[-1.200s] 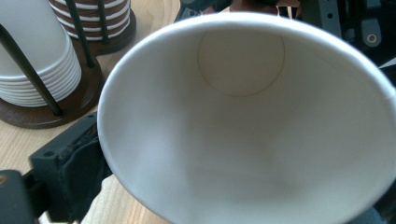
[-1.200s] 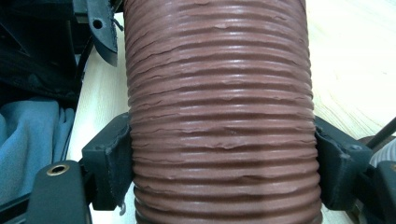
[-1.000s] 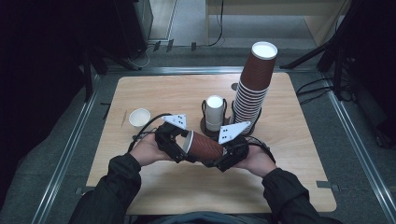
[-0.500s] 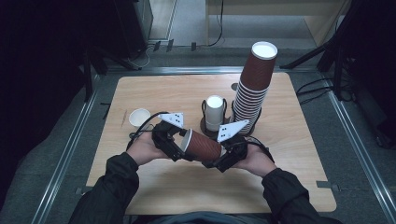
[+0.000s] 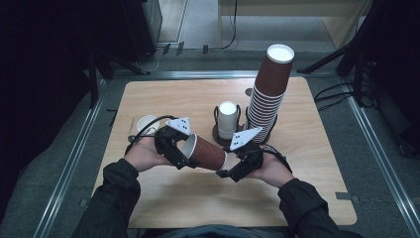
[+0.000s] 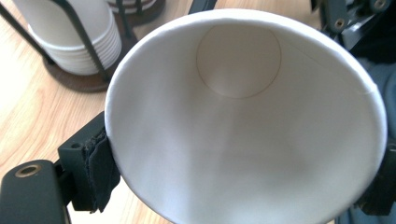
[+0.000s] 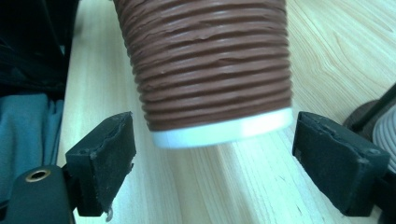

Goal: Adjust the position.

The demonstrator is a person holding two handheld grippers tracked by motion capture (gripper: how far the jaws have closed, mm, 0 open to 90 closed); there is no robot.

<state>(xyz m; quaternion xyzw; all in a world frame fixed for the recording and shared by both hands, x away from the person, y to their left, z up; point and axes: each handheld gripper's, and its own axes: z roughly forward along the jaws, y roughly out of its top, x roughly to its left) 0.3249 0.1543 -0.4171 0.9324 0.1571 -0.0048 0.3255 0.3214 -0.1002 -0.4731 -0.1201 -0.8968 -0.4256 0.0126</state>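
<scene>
The left gripper (image 5: 179, 148) has squeezed in a bit and holds the brown cup (image 5: 208, 153) by its open rim, lying sideways just above the table (image 5: 307, 163). The right gripper (image 5: 236, 171) has just opened wide; its pads (image 7: 108, 156) stand apart from the cup's bottom. So the cup has changed hands, I think, and can go wherever it belongs.

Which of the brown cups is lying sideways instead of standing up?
The cup held between the two hands: it lies level above the table, while the other brown cups stand in the tall stack.
</scene>
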